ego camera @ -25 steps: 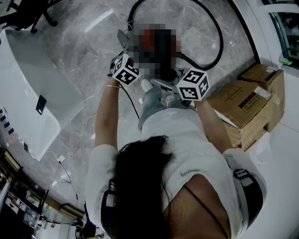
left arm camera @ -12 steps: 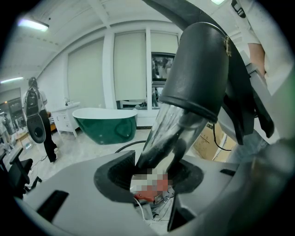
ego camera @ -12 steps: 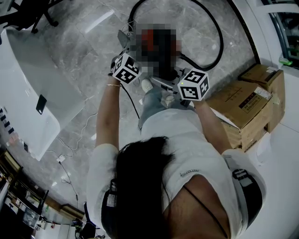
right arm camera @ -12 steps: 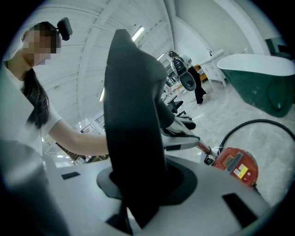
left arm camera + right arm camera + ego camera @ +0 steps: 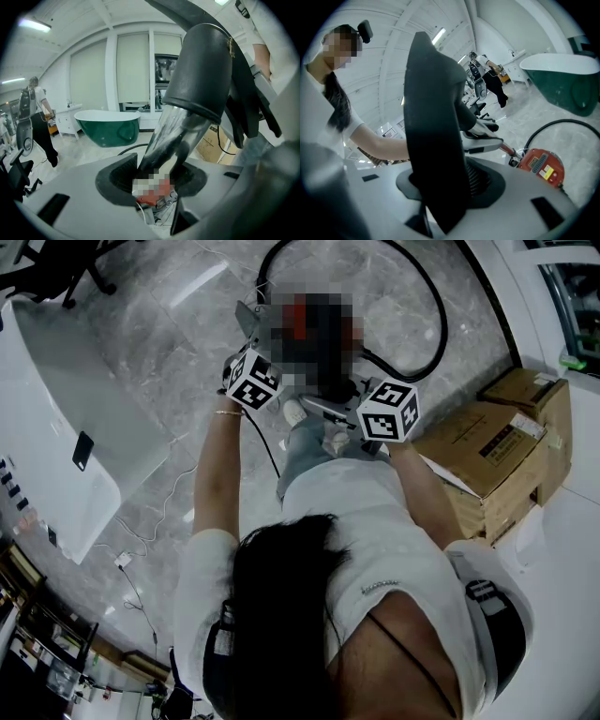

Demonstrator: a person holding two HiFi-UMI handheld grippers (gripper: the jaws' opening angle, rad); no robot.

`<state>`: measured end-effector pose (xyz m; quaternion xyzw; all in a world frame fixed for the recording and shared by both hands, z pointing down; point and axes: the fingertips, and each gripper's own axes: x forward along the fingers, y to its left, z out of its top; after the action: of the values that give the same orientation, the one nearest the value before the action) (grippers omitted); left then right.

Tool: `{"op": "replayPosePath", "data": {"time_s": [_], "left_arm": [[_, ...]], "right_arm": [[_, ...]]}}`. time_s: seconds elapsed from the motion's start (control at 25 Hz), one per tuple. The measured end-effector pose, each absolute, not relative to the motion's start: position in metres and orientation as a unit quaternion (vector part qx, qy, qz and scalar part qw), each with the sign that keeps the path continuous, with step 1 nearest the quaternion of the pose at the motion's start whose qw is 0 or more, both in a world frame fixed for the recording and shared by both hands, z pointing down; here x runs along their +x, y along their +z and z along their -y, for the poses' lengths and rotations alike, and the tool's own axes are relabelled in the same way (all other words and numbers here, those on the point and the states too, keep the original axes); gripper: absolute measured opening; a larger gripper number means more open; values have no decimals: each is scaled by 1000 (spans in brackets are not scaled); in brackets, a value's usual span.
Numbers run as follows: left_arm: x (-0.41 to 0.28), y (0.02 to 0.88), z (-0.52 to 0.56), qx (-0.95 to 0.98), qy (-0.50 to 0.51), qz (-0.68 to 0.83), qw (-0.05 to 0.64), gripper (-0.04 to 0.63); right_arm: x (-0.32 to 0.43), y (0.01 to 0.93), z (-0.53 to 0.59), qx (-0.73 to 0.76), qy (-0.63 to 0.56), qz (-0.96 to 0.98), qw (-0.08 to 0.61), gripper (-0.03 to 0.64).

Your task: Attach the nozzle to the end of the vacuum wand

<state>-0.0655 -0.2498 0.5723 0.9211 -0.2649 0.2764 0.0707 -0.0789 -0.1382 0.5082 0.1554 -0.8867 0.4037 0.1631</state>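
The shiny metal wand [image 5: 164,140] runs up between my left gripper's [image 5: 154,187] jaws, which are shut on it. The nozzle's black collar [image 5: 201,65] sits over the wand's upper end. In the right gripper view the black nozzle [image 5: 433,140] fills the gap of my right gripper [image 5: 450,187]. Its jaws are opening with the nozzle still between them. From the head view both grippers, left [image 5: 255,371] and right [image 5: 375,404], are held close together above the floor in front of the person, and the joint itself is hidden.
The red vacuum body [image 5: 540,166] lies on the marble floor with its black hose [image 5: 431,306] looped round it. Cardboard boxes [image 5: 492,451] are stacked at the right. A white table [image 5: 66,418] is at the left. A green bathtub [image 5: 108,126] and another person [image 5: 40,122] are farther off.
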Motion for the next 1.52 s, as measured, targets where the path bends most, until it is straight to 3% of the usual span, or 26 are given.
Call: {"op": "replayPosePath", "data": {"time_s": [0.32,0.76,1.0,1.52], "left_arm": [[-64,572,249,922,274,265,70,181],[-52,579,235,923,291,246,58,183],[-49,580,234,922,298,242,54,183],[-34,589,224,918,320,229,42,183]], "right_arm": [[-78,509,136,152,401,888,163,245],[-58,513,126,158,394,889,171,311],[-40,512,111,139,405,884,187,324],[3,509,112,197,447,861,140,327]]}}
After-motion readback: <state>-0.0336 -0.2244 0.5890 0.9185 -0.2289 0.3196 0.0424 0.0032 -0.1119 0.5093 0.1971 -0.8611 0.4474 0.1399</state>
